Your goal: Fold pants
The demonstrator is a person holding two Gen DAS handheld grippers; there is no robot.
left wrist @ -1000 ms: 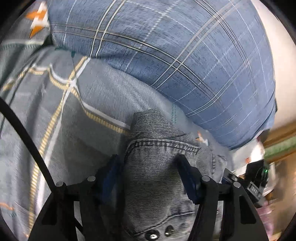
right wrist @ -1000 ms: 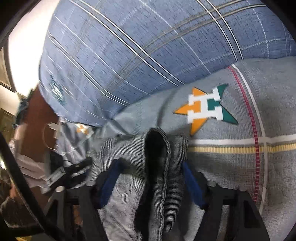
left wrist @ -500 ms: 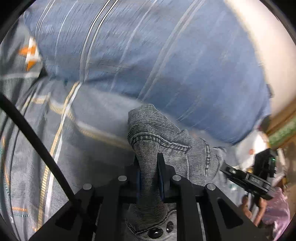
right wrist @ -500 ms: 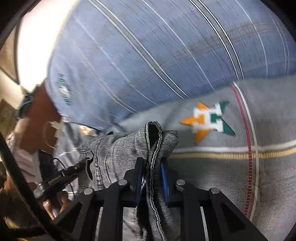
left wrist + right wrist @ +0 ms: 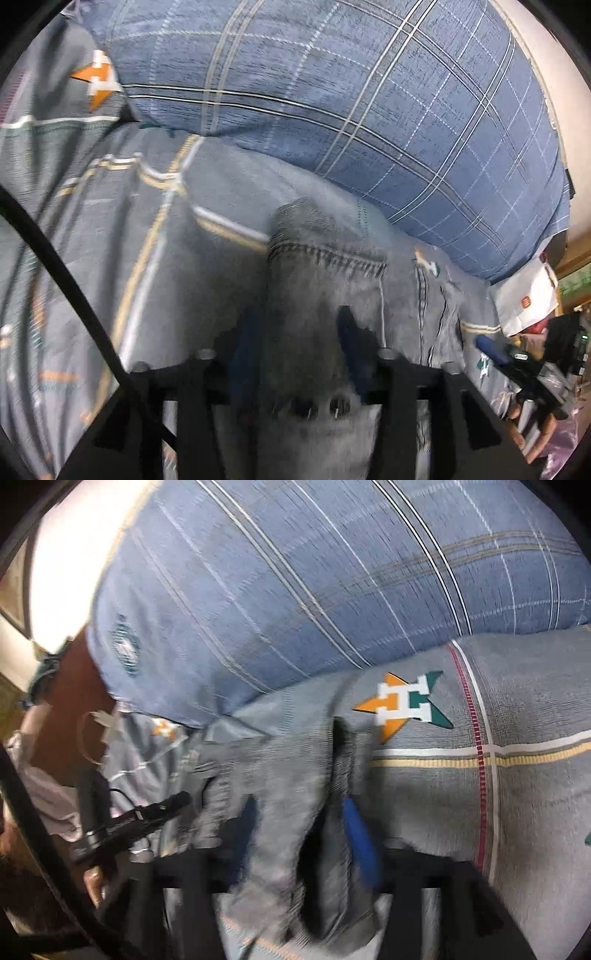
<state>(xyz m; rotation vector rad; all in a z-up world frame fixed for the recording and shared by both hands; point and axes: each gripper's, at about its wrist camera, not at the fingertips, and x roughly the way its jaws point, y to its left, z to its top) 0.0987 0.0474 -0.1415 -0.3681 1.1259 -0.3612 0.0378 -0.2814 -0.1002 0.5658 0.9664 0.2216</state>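
Note:
Grey denim pants [image 5: 321, 273] lie on the grey bedspread, waistband and pocket seam toward me. My left gripper [image 5: 295, 332] is open, its blue pads either side of the waistband with a gap. The other end of the waistband shows in the right wrist view [image 5: 288, 782], bunched with a dark fold. My right gripper [image 5: 299, 819] is open around that bunch, its blue pad [image 5: 358, 830] apart from the cloth. Both views are motion-blurred.
A large blue plaid pillow [image 5: 351, 110] lies just beyond the pants, also in the right wrist view [image 5: 314, 583]. The bedspread [image 5: 517, 738] has star logos and stripes. A white bag [image 5: 524, 299] and clutter sit off the bed's right side.
Half a second ago both grippers were shut on the waistband and lifting it. Now both have opened and the pants have dropped back onto the bedspread.

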